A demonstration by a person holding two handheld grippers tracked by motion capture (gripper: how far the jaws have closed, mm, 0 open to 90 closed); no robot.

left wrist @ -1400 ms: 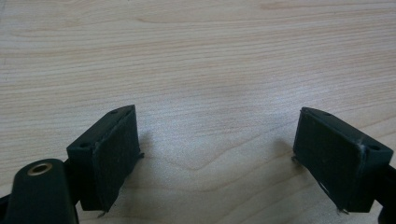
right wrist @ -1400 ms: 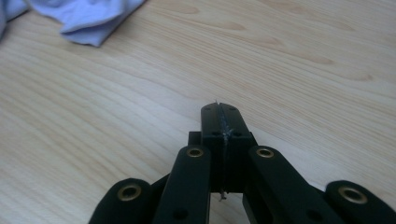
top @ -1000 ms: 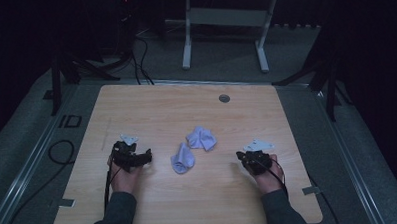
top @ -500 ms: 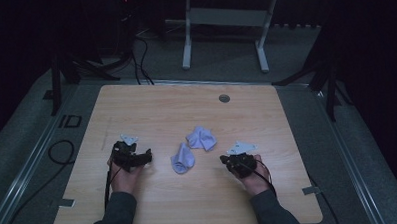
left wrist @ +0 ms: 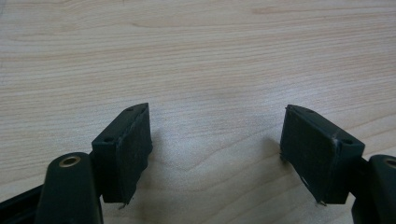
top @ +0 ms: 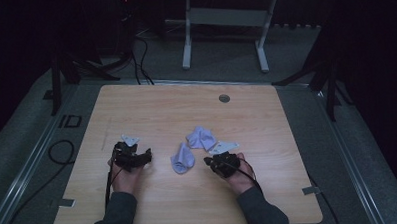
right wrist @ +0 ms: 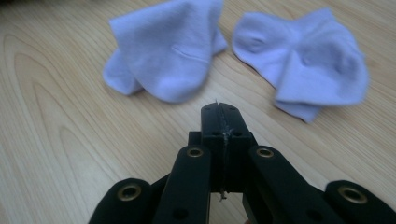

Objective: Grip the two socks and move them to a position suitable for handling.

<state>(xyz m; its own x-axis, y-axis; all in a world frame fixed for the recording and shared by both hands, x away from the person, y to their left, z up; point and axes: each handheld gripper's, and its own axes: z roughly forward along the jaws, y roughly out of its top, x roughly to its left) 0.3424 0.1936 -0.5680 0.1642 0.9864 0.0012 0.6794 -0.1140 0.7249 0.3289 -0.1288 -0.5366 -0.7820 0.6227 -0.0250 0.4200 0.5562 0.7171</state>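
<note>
The two lilac socks lie just ahead of the right tool, pressed together and empty; the left tool, apart and empty, has just been narrowing over bare table, farther off.

Ahead of the right gripper two socks block the way: the near sock just off its tip, the far sock beside it (a narrow gap between). Bare table lies before the left gripper.
</note>
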